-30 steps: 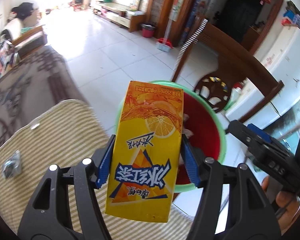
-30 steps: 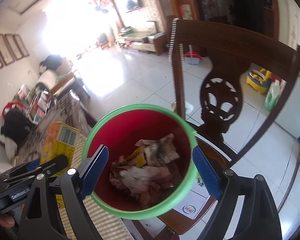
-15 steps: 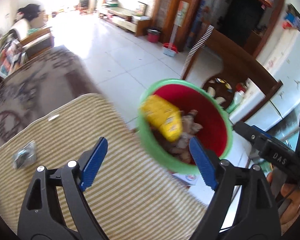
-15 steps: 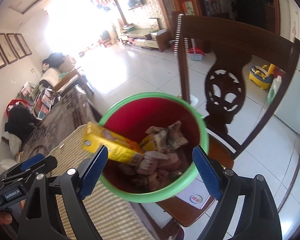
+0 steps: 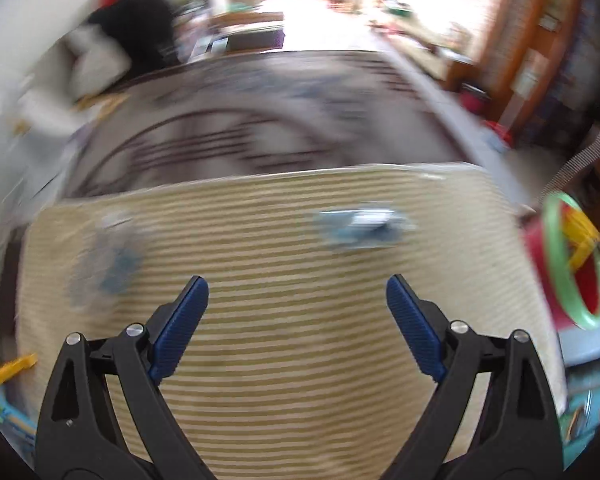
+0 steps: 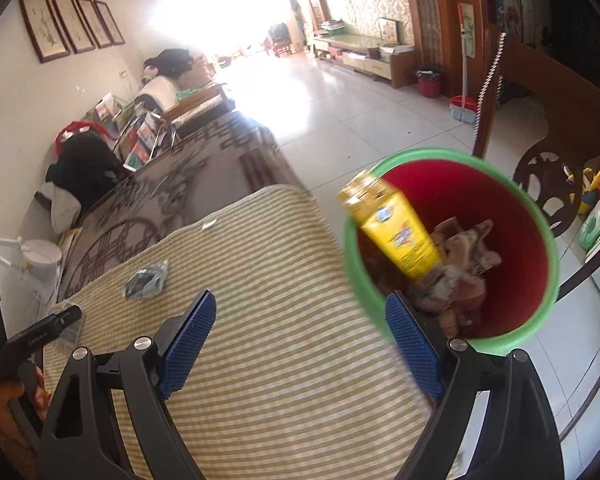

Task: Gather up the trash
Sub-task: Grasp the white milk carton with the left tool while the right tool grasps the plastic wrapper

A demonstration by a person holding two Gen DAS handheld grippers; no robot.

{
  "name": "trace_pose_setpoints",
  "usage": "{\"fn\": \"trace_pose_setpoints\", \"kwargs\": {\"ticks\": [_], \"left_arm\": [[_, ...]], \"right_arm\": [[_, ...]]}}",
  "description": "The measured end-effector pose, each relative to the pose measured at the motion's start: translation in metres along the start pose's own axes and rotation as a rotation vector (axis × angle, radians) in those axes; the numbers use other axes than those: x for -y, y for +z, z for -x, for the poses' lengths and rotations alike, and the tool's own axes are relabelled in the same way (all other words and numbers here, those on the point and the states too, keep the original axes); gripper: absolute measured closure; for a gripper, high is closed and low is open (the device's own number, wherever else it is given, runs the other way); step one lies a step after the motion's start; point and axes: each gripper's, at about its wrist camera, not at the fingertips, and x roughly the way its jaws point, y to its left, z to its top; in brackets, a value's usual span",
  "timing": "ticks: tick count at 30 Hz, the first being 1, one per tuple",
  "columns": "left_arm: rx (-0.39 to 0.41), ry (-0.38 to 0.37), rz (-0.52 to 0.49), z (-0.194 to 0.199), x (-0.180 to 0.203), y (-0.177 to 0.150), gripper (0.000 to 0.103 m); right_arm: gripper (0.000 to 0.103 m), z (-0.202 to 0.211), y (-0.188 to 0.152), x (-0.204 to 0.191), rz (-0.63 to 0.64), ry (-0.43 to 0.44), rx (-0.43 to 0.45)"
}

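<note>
On the striped yellow mat (image 5: pixel 300 360) the left gripper (image 5: pixel 297 300) has its blue pads spread wide with nothing between them; its jaws have just been opening. The yellow drink carton (image 6: pixel 396 232) now leans inside the red bin (image 6: pixel 512 216), top poking over the green rim at about ten o'clock, on top of crumpled paper scraps (image 6: pixel 464 248).

The right gripper (image 6: pixel 300 320) also stands wide open and holds nothing. Its right pad lies in front of the bin's near rim in the picture, and whether it touches the rim I cannot tell.

The next piece of trash is probably the crinkled silvery wrapper (image 5: pixel 360 226), at one o'clock ahead of the left gripper. A second, paler blue-grey scrap (image 5: pixel 108 264) lies at ten o'clock, too blurred to name.

The left wrist view is heavily smeared, so a fast approach may overshoot the wrapper. The thin foil may slide on the mat rather than lift. The carton, leaning high, may tip back out if the bin is jolted. The bin stands at the mat's edge, so a knock from the right gripper could send it off.
</note>
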Motion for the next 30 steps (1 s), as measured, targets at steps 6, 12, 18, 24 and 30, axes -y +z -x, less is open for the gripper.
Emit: {"fn": "trace_pose_setpoints", "kwargs": {"ticks": [6,12,18,24,30], "left_arm": [[-0.023,0.17,0.091,-0.018,-0.103,0.005,0.015],[-0.066,0.189,0.06,-0.051,-0.135,0.014,0.015],[-0.143,0.078,0.096,-0.084,-0.148,0.021,0.046],[-0.092,-0.022,0.113,-0.062,-0.145,0.003,0.066],[-0.1,-0.103,0.111,-0.032,-0.132,-0.041,0.067]], "right_arm": [[0.019,-0.014,-0.018,-0.053,0.026,0.008,-0.043],[0.019,-0.022,-0.033,-0.094,0.045,0.001,-0.061],[0.019,-0.029,-0.044,-0.117,0.044,-0.017,-0.077],[0.019,-0.055,-0.036,-0.153,0.122,-0.015,-0.101],[0.018,-0.115,-0.011,-0.197,0.217,0.012,-0.143]]}}
